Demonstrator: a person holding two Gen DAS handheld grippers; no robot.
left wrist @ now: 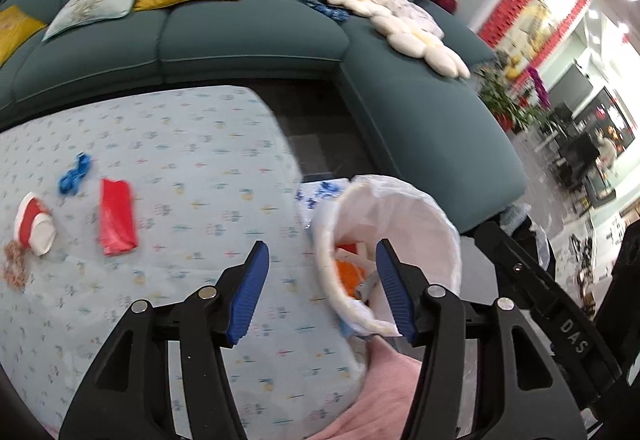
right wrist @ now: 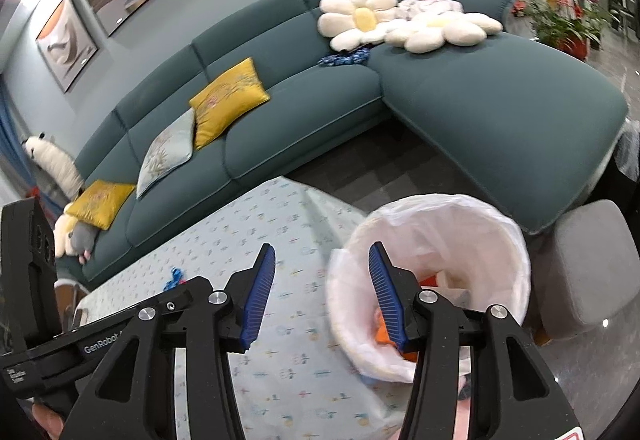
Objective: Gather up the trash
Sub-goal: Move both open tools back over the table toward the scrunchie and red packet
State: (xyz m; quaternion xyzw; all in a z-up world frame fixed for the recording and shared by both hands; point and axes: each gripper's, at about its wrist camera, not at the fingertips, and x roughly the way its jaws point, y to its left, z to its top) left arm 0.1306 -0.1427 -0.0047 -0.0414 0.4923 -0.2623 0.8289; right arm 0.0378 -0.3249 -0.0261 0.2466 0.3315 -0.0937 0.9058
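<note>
A white-lined trash bin (left wrist: 400, 224) stands beside the table's right corner, with orange and white trash inside; it also shows in the right wrist view (right wrist: 444, 240). On the table's left lie a red wrapper (left wrist: 117, 216), a blue crumpled piece (left wrist: 75, 174), a red-and-white paper cup (left wrist: 34, 224) and brown crumbs (left wrist: 14, 266). My left gripper (left wrist: 322, 290) is open and empty, above the table edge and the bin's rim. My right gripper (right wrist: 322, 294) is open and empty, between table and bin. The blue piece (right wrist: 173, 277) shows beyond it.
The table has a light blue patterned cloth (left wrist: 192, 160). A teal corner sofa (left wrist: 248, 40) with yellow cushions, flower pillows and a red plush bear runs behind it. A grey stool (right wrist: 592, 264) stands right of the bin. The other gripper's body (left wrist: 560, 312) is at the right.
</note>
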